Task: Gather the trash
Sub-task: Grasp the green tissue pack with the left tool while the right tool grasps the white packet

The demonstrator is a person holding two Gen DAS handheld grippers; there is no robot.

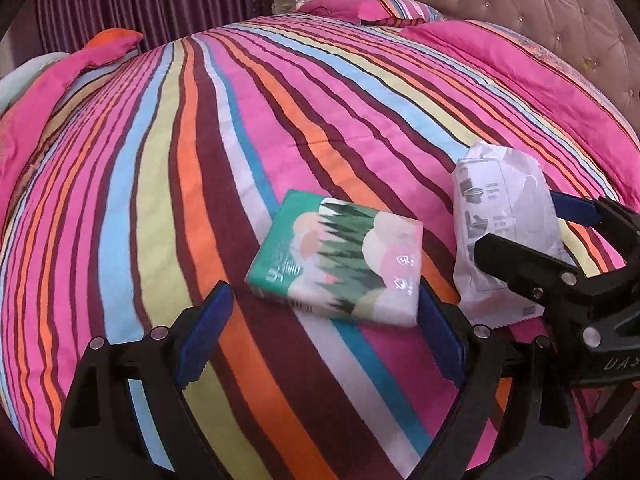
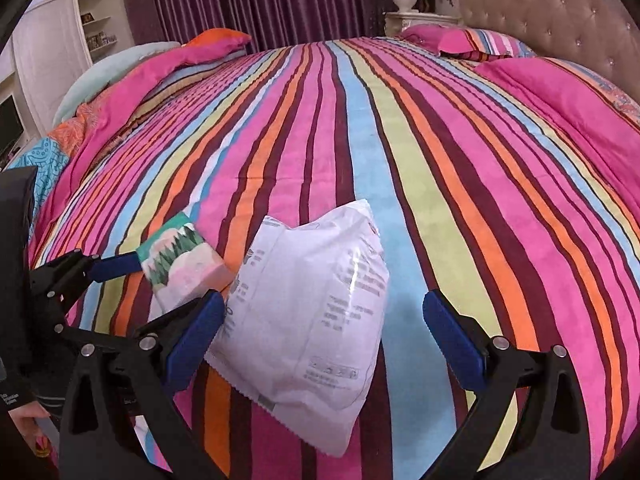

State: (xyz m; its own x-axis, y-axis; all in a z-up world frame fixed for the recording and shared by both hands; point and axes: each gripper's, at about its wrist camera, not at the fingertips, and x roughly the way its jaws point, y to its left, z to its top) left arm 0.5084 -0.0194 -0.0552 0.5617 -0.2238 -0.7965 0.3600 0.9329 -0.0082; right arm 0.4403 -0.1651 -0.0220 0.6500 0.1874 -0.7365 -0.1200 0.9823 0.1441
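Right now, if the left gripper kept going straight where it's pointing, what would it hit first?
Probably the green tissue pack, lying on the striped bedspread just ahead of the open left gripper; depth is uncertain.

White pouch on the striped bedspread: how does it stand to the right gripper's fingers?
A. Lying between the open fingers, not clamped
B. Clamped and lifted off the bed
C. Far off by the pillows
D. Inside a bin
A: the white pouch lies on the bedspread between the spread fingers of the right gripper, with a clear gap at the right-hand pad.

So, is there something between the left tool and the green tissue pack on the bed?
Nothing visible. The green tissue pack lies just ahead of the open left tool, with only striped bedcover around it. The white bag lies to its right.
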